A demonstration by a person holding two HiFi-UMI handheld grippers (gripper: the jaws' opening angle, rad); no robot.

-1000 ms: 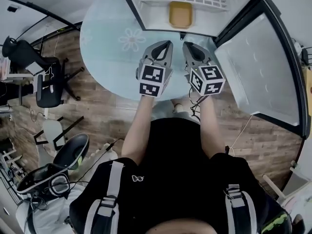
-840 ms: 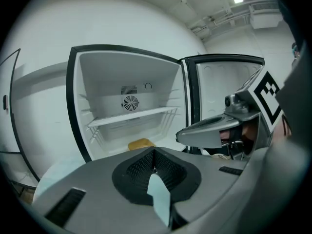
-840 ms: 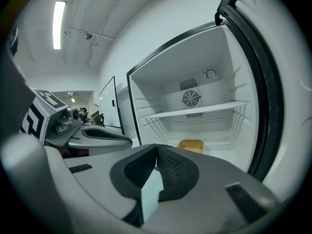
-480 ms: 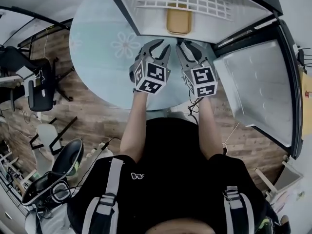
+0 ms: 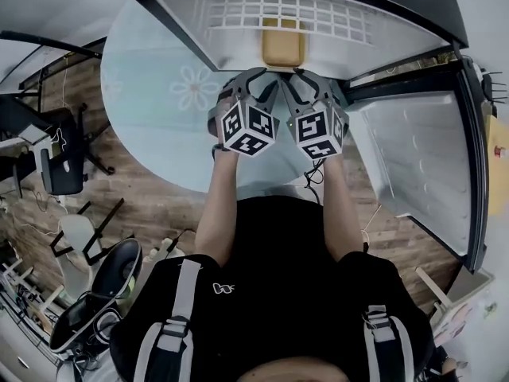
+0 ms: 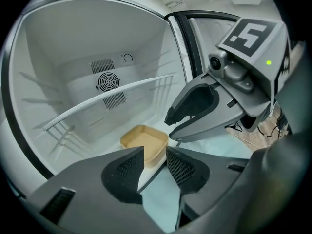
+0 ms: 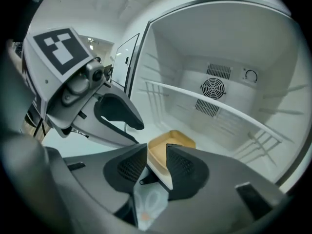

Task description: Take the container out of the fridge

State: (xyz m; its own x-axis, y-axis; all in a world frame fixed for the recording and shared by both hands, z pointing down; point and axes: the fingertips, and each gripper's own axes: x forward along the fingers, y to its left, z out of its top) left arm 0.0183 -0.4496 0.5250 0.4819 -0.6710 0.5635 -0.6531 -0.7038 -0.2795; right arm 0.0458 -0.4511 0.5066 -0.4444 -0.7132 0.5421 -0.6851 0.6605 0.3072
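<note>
A shallow tan container sits at the front of the open fridge's white floor, under a wire shelf. My left gripper and right gripper hover side by side just in front of the fridge opening, a short way from the container. Both point at it. Their jaws are opening, and nothing lies between either pair. The container's near wall is partly hidden behind my fingertips in both gripper views.
The fridge door stands swung open at the right. A fan and vents mark the fridge's back wall. A pale round mat with a flower print lies under the grippers. Office chairs stand at the left on the wood floor.
Both grippers have gone from shut to open. They have moved forward, closer to the fridge opening and the container.
</note>
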